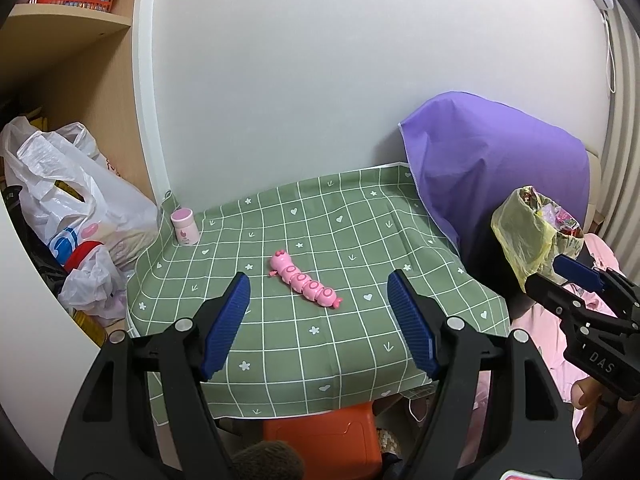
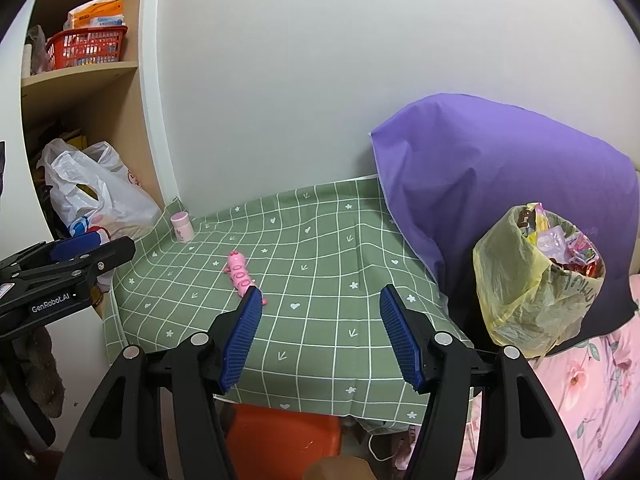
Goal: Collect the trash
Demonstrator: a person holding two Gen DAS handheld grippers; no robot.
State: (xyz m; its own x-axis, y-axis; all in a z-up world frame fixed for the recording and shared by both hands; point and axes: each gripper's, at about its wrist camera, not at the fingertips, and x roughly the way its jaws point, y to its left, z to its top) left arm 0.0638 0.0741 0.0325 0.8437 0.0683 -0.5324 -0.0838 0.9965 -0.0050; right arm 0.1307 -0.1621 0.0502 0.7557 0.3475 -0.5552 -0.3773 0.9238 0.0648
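A yellow-green trash bag point(image 2: 520, 280), open-topped and stuffed with colourful wrappers, stands at the right beside the table; the left wrist view shows this trash bag point(image 1: 524, 236) too. On the green checked tablecloth point(image 1: 360, 240) lie a pink caterpillar toy point(image 1: 304, 280) and a small pink-lidded jar point(image 1: 185, 226). My left gripper point(image 1: 318, 278) hovers open above the table's front, with nothing between its blue pads. My right gripper point(image 2: 320, 292) is open and empty as well, left of the bag. The toy point(image 2: 240, 274) lies just beyond its left fingertip.
A purple cloth point(image 2: 500, 184) drapes something bulky at the table's back right. White plastic bags point(image 1: 68, 200) crowd the shelf unit on the left, with a red basket point(image 2: 86, 46) above. An orange stool point(image 1: 324, 436) sits under the table. Pink floral bedding point(image 2: 588, 392) lies at the right.
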